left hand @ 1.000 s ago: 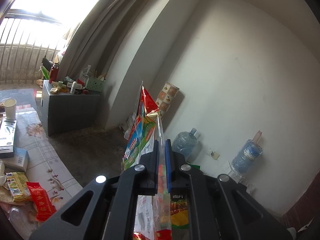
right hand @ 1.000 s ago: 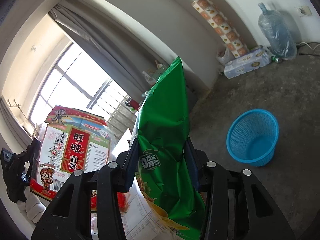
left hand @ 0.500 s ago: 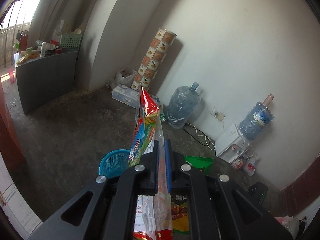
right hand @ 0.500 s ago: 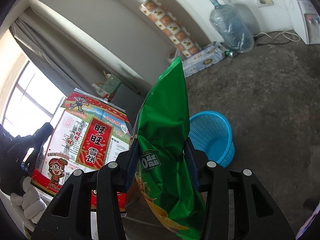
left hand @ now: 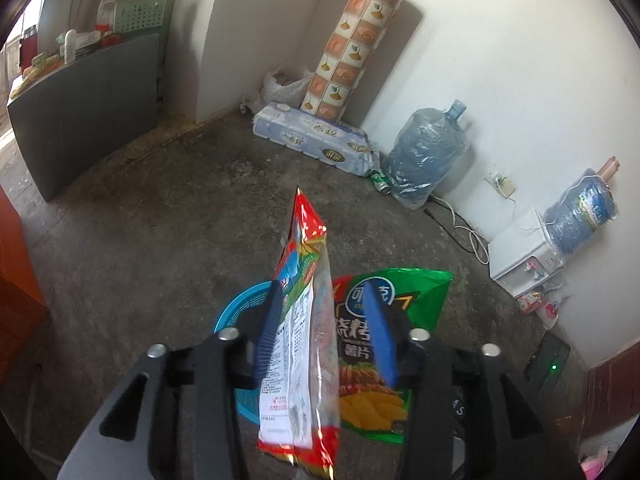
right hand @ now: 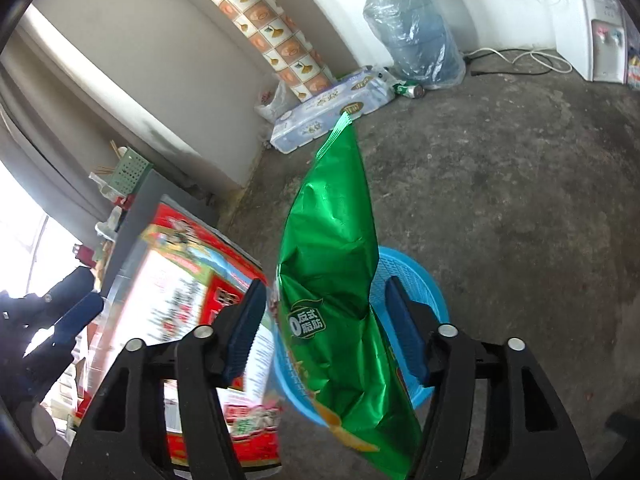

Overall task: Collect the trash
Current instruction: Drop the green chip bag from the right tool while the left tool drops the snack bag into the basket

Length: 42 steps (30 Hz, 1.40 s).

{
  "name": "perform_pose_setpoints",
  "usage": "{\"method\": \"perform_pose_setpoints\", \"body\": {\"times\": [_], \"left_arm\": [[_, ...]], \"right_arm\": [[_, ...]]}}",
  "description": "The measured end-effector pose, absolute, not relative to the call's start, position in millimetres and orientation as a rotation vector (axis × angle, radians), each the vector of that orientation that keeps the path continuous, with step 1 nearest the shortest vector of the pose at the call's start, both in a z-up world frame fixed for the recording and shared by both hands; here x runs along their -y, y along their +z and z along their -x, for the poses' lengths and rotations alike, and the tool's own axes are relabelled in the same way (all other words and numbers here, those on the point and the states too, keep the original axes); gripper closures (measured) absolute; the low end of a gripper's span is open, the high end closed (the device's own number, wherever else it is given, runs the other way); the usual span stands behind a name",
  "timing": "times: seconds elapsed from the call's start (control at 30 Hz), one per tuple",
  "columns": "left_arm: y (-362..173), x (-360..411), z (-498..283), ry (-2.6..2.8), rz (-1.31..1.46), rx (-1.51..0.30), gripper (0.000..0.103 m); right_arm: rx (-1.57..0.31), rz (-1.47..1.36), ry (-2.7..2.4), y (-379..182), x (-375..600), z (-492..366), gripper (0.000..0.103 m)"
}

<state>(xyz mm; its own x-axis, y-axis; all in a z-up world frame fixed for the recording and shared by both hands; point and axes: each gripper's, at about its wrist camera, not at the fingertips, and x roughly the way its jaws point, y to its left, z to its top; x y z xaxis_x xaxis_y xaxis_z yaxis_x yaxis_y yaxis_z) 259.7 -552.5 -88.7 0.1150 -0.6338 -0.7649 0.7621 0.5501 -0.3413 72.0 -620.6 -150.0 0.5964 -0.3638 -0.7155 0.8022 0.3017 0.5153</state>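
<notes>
- The room: a bare concrete floor [left hand: 168, 216] and white walls, with a grey cabinet [left hand: 84, 108] at one side, a tall patterned roll [left hand: 352, 48] leaning in the corner, a pack of tissue rolls [left hand: 312, 140] below it, and a water jug [left hand: 428, 156] just beside that.
- A blue basket [right hand: 416, 300] stands on the floor directly under both grippers — judged to be where the trash goes.
- The green chip bag [right hand: 332, 280] sits between the fingers of the right gripper [right hand: 326, 326], whose jaws have just been opening; the pads stand clear of it on both sides, so it appears released above the basket.
- The red-and-white snack bag [left hand: 304, 320] hangs between the fingers of the left gripper [left hand: 320, 328], whose jaws have also just been opening; the bag leans against the left pad only and is not clamped.
- Both bags look light, thin and crinkly, with slick foil that folds easily — best pinched flat at a sealed edge; likely to flutter off line as they drop.
</notes>
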Motion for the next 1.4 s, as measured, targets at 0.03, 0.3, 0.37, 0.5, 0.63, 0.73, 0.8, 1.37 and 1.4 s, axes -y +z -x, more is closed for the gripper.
{"method": "perform_pose_setpoints", "body": {"times": [0.03, 0.3, 0.37, 0.5, 0.63, 0.73, 0.8, 1.37, 1.4], "left_arm": [[-96.4, 553.7, -262.6, -1.003, -0.159, -1.046, 0.055], [-91.8, 525.0, -267.7, -1.002, -0.155, -1.066, 0.055], [-79.2, 515.7, -262.7, -1.024, -0.161, -1.047, 0.055], [-50.9, 491.8, -259.2, -1.053, -0.139, -1.044, 0.055], [-19.6, 465.8, -256.8, -1.086, -0.121, -1.01, 0.053], [-1.8, 448.8, -254.7, -1.097, -0.126, -0.974, 0.052], [6.9, 437.4, -253.2, -1.099, -0.115, -0.974, 0.052], [62.8, 278.3, -273.0, -1.022, -0.133, -0.998, 0.052], [65.4, 266.1, -277.5, -0.998, -0.127, -0.989, 0.052]], "right_arm": [[-0.551, -0.997, -0.812, -161.7, 623.5, -79.7, 0.039], [-0.664, -1.21, -0.761, -236.6, 636.5, -84.8, 0.039], [-0.671, -1.248, -0.752, -243.3, 635.7, -82.0, 0.039], [-0.576, -1.347, -0.687, -238.8, 630.8, -63.4, 0.039], [-0.427, -1.364, -0.616, -212.5, 629.1, -39.1, 0.033], [-0.463, -1.348, -0.591, -204.8, 638.5, -48.1, 0.029], [-0.566, -1.314, -0.586, -207.1, 640.4, -65.1, 0.029], [-1.505, -0.85, -0.619, -363.6, 619.6, -223.3, 0.092], [-1.522, -0.879, -0.632, -375.4, 625.2, -226.4, 0.092]]}}
